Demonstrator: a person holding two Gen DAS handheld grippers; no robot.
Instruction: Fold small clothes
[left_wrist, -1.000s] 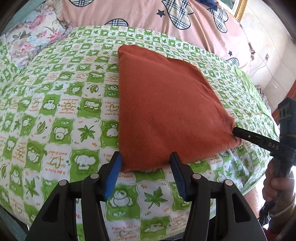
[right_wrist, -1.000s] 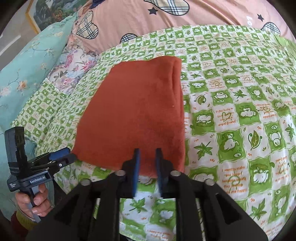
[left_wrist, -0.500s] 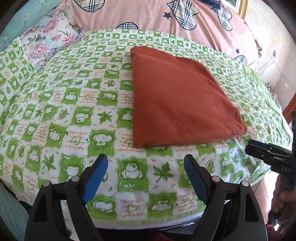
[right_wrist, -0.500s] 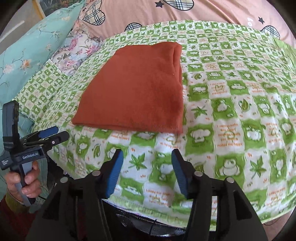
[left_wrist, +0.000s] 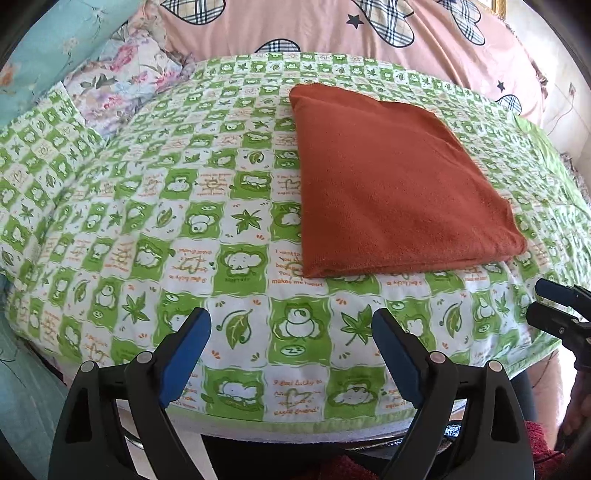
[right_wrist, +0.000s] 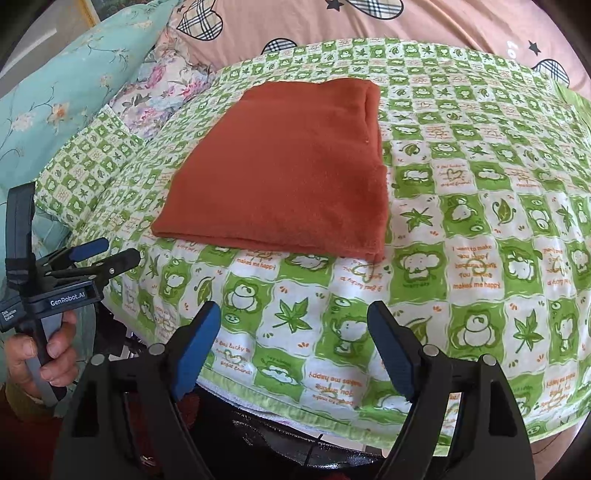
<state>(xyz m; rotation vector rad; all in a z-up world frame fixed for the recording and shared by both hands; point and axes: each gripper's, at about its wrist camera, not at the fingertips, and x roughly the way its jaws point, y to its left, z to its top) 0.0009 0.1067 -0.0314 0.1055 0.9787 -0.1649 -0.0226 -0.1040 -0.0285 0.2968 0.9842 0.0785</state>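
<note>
Rust-orange folded cloth (left_wrist: 391, 184): lies flat on green-checked bed sheet (left_wrist: 184, 229), centre-right of left wrist view, centre-left of right wrist view; layered edges face the cameras. Risk, judged: a re-grasp catching only the top layer at the near edge would peel the fold open; soft bedding could also let the stack slump. Left gripper (left_wrist: 291, 354): fingers wide apart, holding nothing, low at frame bottom, short of the cloth. Right gripper (right_wrist: 293, 347): likewise spread and unloaded, short of the cloth.
</note>
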